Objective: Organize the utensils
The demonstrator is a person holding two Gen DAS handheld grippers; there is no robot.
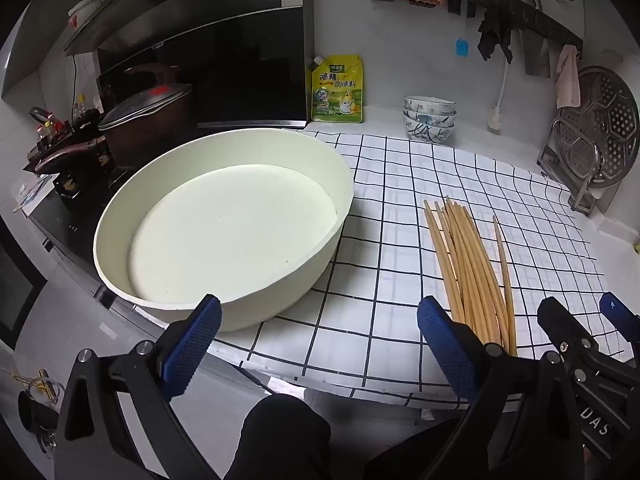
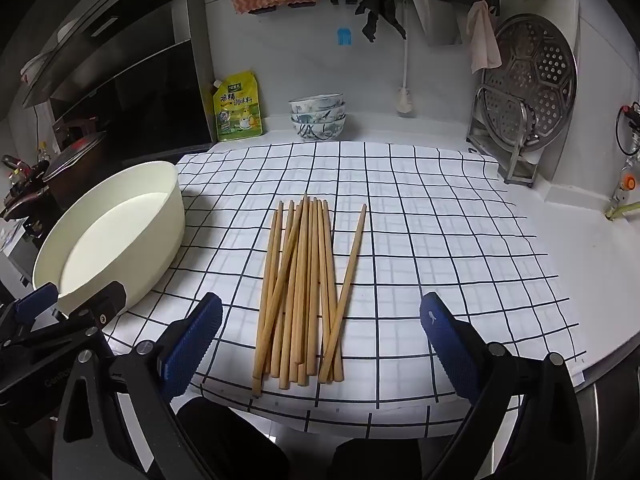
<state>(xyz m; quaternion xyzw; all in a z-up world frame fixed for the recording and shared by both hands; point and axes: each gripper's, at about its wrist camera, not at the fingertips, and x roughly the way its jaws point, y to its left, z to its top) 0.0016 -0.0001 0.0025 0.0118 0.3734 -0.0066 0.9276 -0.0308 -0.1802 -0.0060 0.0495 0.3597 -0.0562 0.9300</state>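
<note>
Many chopsticks [image 2: 304, 288] are lying near-to-far just ahead of your right gripper [image 2: 320, 344], which you are holding released, nearer than the released left gripper [image 1: 320, 344]

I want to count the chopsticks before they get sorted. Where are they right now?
The chopsticks lie in a loose bundle on the checked cloth, centre of the right wrist view, right of the empty cream basin and just ahead of the open right gripper.

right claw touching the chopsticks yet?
Apart. The right wrist view shows the right claw open, fingers either side of the chopsticks, with checkered cloth visible between each fingertip and the pile.
</note>
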